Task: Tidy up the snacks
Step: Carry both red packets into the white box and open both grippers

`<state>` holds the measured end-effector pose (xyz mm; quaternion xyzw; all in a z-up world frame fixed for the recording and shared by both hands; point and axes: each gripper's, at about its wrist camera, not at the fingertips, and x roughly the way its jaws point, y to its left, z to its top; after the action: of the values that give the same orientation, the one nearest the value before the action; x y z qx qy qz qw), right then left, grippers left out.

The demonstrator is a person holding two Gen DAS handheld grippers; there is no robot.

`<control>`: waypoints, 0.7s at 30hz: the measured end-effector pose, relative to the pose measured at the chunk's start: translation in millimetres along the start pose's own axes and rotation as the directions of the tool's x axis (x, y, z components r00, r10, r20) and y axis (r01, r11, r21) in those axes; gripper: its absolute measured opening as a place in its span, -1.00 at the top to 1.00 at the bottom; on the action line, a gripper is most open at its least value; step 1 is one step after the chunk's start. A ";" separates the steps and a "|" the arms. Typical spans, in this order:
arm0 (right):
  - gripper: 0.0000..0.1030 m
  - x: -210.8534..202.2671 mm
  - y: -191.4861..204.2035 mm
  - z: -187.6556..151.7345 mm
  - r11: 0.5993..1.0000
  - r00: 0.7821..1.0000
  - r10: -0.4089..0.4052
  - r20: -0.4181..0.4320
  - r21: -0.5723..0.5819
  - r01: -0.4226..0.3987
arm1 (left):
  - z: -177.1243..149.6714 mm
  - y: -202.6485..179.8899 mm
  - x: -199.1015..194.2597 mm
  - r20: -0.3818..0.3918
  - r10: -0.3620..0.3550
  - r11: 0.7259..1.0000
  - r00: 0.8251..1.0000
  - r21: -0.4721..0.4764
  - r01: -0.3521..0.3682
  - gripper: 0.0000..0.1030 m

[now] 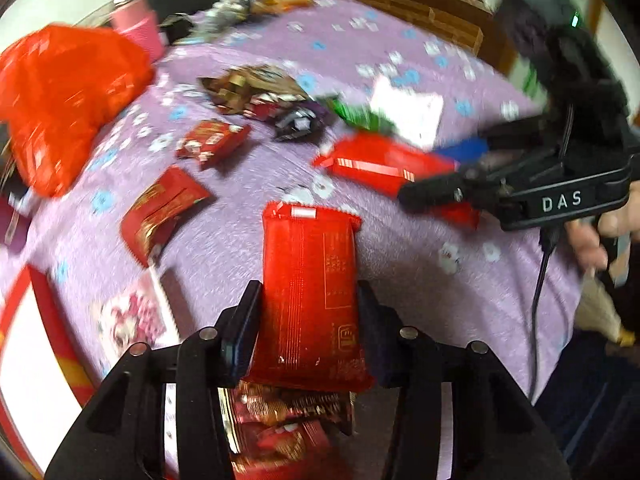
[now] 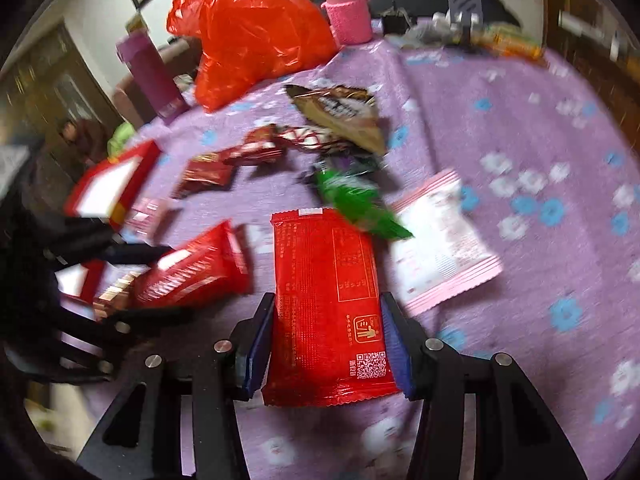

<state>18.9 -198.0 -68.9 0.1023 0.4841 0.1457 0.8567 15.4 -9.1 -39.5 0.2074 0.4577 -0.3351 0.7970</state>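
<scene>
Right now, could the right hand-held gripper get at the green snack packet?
Probably not yet. The right hand-held gripper is shut on a red packet, so it is occupied. The green packet lies just ahead on the purple cloth, uncovered on top, overlapping a pink-and-white packet.

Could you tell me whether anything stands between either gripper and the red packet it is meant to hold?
Nothing visible does. The left gripper is already shut on a red snack packet, and the right gripper is shut on its own red packet.

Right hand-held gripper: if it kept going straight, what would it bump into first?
Probably the green snack packet, just beyond the red packet the right hand-held gripper holds; depth is unclear.
</scene>
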 end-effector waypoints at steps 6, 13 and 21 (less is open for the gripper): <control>0.01 9.4 -0.9 4.8 0.951 0.960 0.275 -0.057 0.161 -0.263 | -11.2 24.0 -29.0 0.074 0.076 0.987 0.994 -0.148 -0.064 0.14; 0.02 21.3 48.8 25.8 0.902 0.906 0.415 -0.085 0.165 -0.398 | -43.7 65.0 -74.6 0.110 0.234 0.948 0.966 -0.244 -0.202 0.14; 0.02 48.1 148.0 47.4 0.888 0.878 0.457 -0.144 0.021 -0.459 | -94.9 113.3 -105.5 0.081 0.401 0.842 0.913 -0.426 -0.332 0.14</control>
<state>60.9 -44.2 -36.4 0.1971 0.5062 0.3544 0.7612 3.7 165.8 7.8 0.0935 0.4001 -0.0905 0.9072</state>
